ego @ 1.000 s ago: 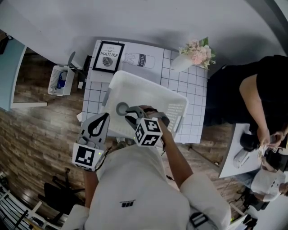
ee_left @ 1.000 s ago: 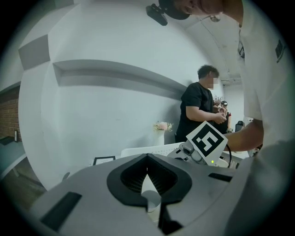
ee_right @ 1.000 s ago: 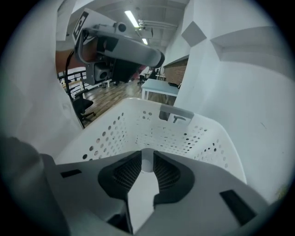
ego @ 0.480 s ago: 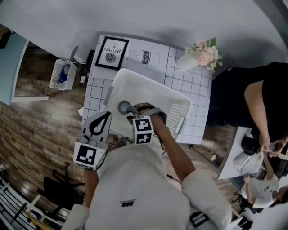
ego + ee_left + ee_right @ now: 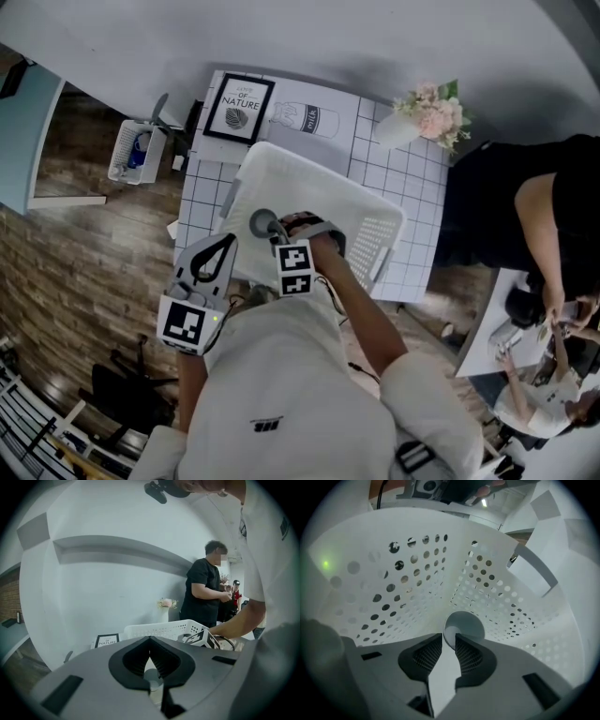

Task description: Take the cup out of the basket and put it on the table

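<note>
The white basket (image 5: pixel 380 246) sits on the tiled desk (image 5: pixel 412 178), and the cup (image 5: pixel 261 223) is inside it, low near its left wall. The right gripper (image 5: pixel 273 231) reaches down into the basket. Its jaws are narrowed onto the cup's wall, one inside the mouth and one outside. The left gripper (image 5: pixel 223 244) hovers just outside the basket's left side with its jaws closed and empty. A framed print (image 5: pixel 239 108) and pink flowers (image 5: pixel 433 112) stand at the far edge of the desk.

On table (image 5: pixel 413 246), basket (image 5: pixel 305 185); cup (image 5: pixel 260 223) seemingly inside.
</note>
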